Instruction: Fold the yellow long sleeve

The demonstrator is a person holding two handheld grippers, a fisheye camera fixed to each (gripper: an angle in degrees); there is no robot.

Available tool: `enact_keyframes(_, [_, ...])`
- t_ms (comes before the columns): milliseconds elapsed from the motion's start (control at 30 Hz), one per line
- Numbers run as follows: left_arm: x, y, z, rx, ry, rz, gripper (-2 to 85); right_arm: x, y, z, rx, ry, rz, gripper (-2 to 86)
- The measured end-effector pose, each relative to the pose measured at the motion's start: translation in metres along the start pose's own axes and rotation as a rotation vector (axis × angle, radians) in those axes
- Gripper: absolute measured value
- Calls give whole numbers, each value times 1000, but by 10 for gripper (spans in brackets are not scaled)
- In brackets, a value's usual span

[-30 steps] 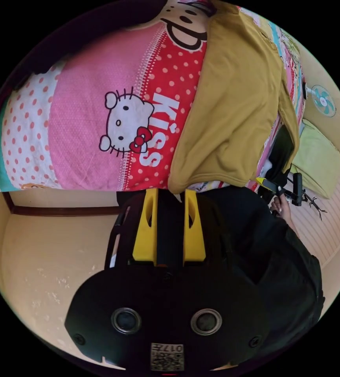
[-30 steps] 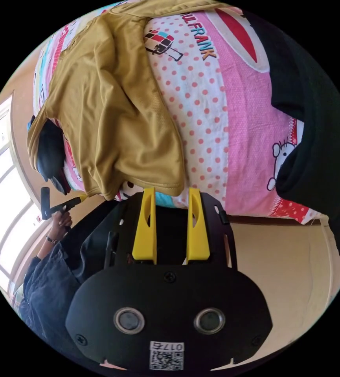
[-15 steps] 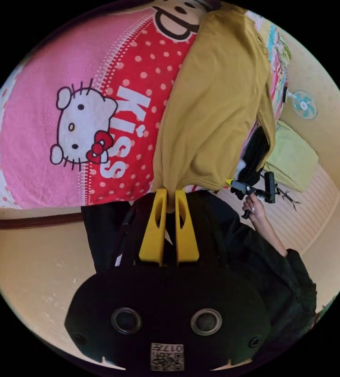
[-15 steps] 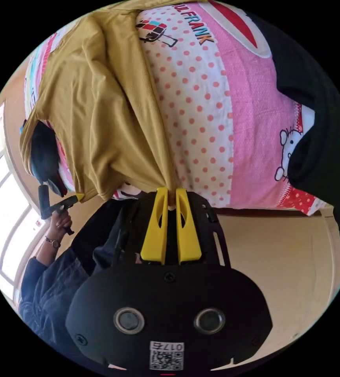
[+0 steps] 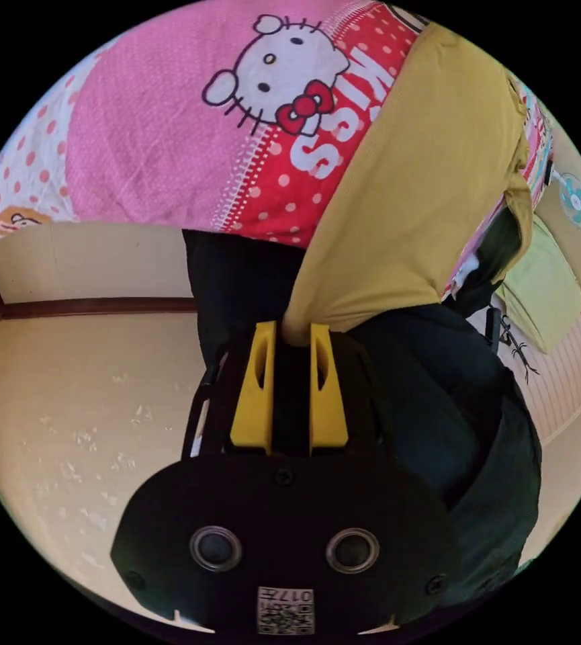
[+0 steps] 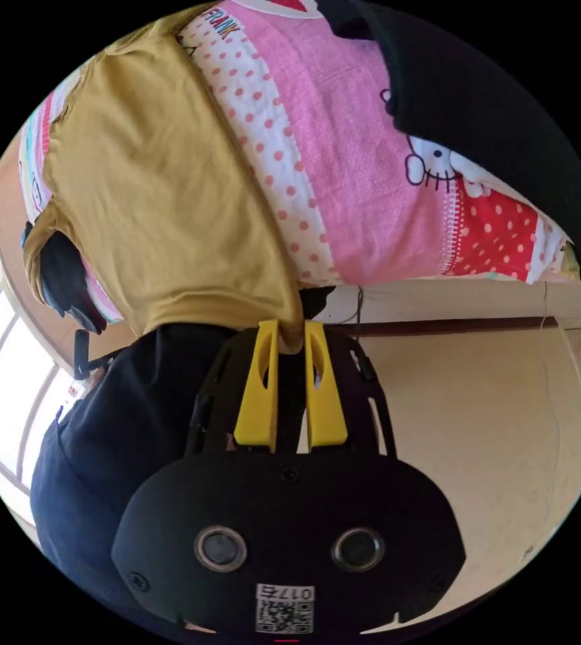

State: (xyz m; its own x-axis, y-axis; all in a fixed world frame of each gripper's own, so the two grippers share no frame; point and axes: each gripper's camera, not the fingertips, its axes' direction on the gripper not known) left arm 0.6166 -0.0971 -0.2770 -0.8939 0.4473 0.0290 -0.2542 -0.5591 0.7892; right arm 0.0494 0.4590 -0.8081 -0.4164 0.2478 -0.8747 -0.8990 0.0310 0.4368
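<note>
Shirt (image 5: pixel 411 201) lies on the bed (image 5: pixel 156 134), a yellow long sleeve with its hem end hanging off the bed edge toward the person. Left tool (image 5: pixel 293 332) has its jaws narrow, pinching one hem corner; cloth is bunched between both jaws. Right tool (image 6: pixel 291 331) has the same narrow grip on the other hem corner, both jaws pressing on the fabric. Shirt (image 6: pixel 162 195) runs away from both tools up across the pink cartoon bedsheet (image 6: pixel 364 181), long axis pointing from the tools toward the far end of the bed, so the collar end is farthest from either one. Each tool sits at its own corner; neither is nearer to the body of the shirt. Probably a lift or drag of the hem comes next, to spread the shirt flat or carry the hem up over the chest. Dark garment (image 6: pixel 492 121) lies on the bed beside the shirt, apart from it. Sleeves can't be made out.
</note>
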Motion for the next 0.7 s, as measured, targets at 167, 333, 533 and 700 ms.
enact_keyframes(167, [7,1,-41,107,-108,-53,81,66,24,-100,470,-333,98,106])
enact_keyframes(333, [-6,7,-52,198,65,-179,81,162,41,-129,818,-823,321,104])
enact_keyframes(533, [-6,13,-50,253,179,-260,80,219,38,-72,928,-1207,602,111])
enact_keyframes(700, [-5,13,-63,309,187,-269,80,231,38,-35,974,-1416,638,80])
